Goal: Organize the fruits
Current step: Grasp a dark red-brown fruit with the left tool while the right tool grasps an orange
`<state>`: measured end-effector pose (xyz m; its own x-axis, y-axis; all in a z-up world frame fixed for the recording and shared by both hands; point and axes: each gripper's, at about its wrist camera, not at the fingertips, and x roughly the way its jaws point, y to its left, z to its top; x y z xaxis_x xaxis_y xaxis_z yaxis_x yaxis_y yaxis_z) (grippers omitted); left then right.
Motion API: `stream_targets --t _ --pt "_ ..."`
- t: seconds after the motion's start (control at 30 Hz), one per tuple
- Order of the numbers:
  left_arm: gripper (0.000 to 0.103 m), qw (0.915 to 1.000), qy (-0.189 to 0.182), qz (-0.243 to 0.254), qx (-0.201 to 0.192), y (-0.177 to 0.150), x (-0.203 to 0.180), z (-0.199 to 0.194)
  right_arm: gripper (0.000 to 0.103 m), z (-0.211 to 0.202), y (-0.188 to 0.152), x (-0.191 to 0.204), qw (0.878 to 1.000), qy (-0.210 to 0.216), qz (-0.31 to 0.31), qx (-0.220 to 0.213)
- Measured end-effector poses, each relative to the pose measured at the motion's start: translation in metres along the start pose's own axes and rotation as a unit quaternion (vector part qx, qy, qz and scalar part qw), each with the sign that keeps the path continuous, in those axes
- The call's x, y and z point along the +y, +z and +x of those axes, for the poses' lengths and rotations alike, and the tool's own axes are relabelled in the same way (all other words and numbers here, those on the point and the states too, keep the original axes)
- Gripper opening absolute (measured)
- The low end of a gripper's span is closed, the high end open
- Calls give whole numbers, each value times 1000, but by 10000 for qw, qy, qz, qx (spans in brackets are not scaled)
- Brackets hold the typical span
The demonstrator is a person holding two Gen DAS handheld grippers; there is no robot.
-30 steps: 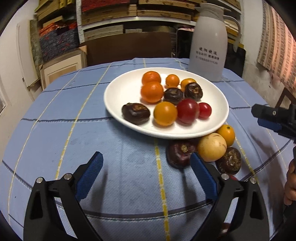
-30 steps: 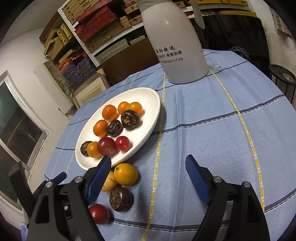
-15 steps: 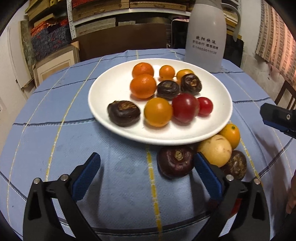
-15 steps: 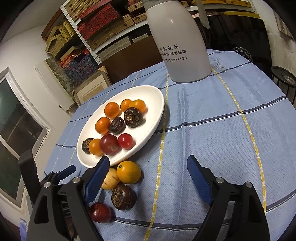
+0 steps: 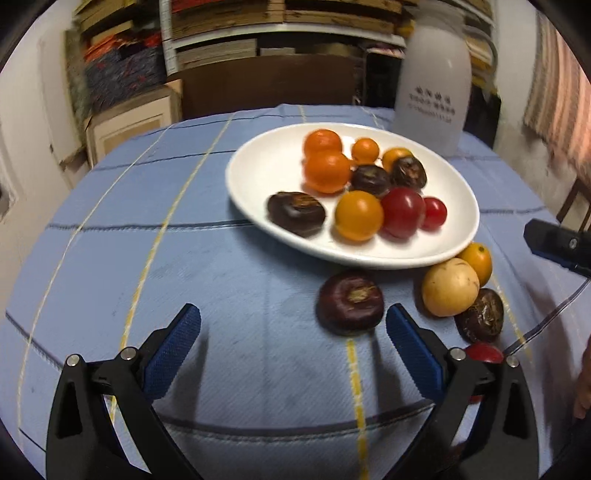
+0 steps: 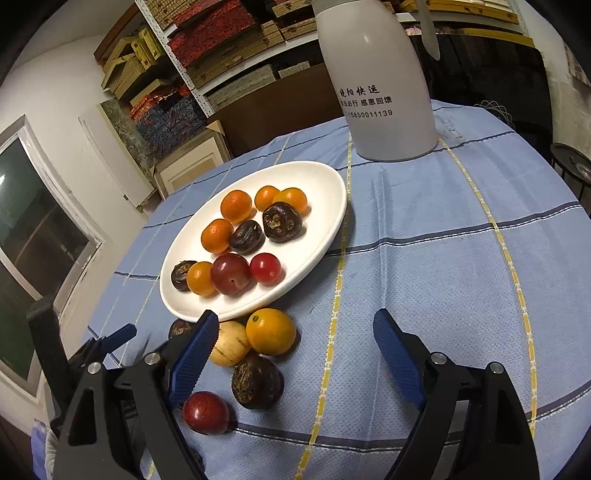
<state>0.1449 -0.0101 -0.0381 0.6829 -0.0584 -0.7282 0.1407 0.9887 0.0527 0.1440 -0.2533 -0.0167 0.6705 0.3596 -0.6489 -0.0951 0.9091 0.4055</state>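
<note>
A white plate [image 5: 258, 166] [image 6: 317, 184] holds several orange, red and dark brown fruits. Loose on the blue cloth beside it lie a dark purple fruit [image 5: 349, 301], a pale yellow fruit [image 5: 450, 287] [image 6: 229, 343], an orange fruit [image 5: 477, 257] [image 6: 270, 331], a brown fruit [image 5: 480, 320] [image 6: 257, 381] and a red fruit [image 5: 484, 352] [image 6: 205, 412]. My left gripper [image 5: 293, 343] is open and empty, its right finger just beside the dark purple fruit. My right gripper [image 6: 291, 354] is open and empty, its left finger over the pale yellow fruit.
A tall white thermos jug [image 5: 430, 92] [image 6: 380, 85] stands behind the plate. The round table has a blue checked cloth [image 5: 184, 258] [image 6: 443, 258]. Shelves with stacked boxes [image 5: 221, 33] fill the background. The other gripper shows at the left edge [image 6: 74, 350].
My left gripper has shifted left and pulled back a little, so the plate and loose fruits sit further right in its view. My right gripper has edged closer to the loose fruits.
</note>
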Motion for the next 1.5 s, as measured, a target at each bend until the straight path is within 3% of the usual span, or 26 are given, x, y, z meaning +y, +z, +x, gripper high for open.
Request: stream_targets --t 0.2,0.4,0.5,0.6,0.7,0.8,0.9,0.97,1.13,1.3,1.4,1.47,1.5 --pt "99 9991 135 155 369 11 -12 24 86 13 -3 3 9996 -24 -113 260" --pt "99 9976 116 -284 613 7 11 30 86 26 -7 7 9983 -174 -284 483" --pt "99 9968 146 -449 646 3 21 28 86 33 -7 0 9957 -621 -360 578" --pt "99 9966 208 -473 641 1 21 26 86 24 -1 -19 9959 -819 -45 381" --pt "99 9964 217 -509 640 0 22 25 86 15 4 -32 9983 -459 260 259" --pt "99 9963 228 -525 640 0 22 25 86 18 1 -20 9990 -340 -15 280" --pt "99 9962 245 -542 639 -1 22 24 74 30 -5 -4 9984 -203 -266 458" --pt "99 9962 253 -548 636 -2 23 23 61 35 -10 7 9969 -234 -494 568" --pt "99 9962 231 -551 632 -1 22 23 51 40 -13 11 9959 -245 -625 603" --pt "98 9976 -143 -425 523 3 18 23 48 39 -16 14 9957 -359 -680 510" --pt "85 9981 -210 -335 464 6 14 23 40 42 -16 17 9948 -444 -781 478" --pt "67 9986 -197 -287 402 7 14 22 38 42 -16 19 9938 -502 -873 471" --pt "63 9987 -235 -276 369 7 14 21 38 41 -17 20 9935 -515 -901 476"
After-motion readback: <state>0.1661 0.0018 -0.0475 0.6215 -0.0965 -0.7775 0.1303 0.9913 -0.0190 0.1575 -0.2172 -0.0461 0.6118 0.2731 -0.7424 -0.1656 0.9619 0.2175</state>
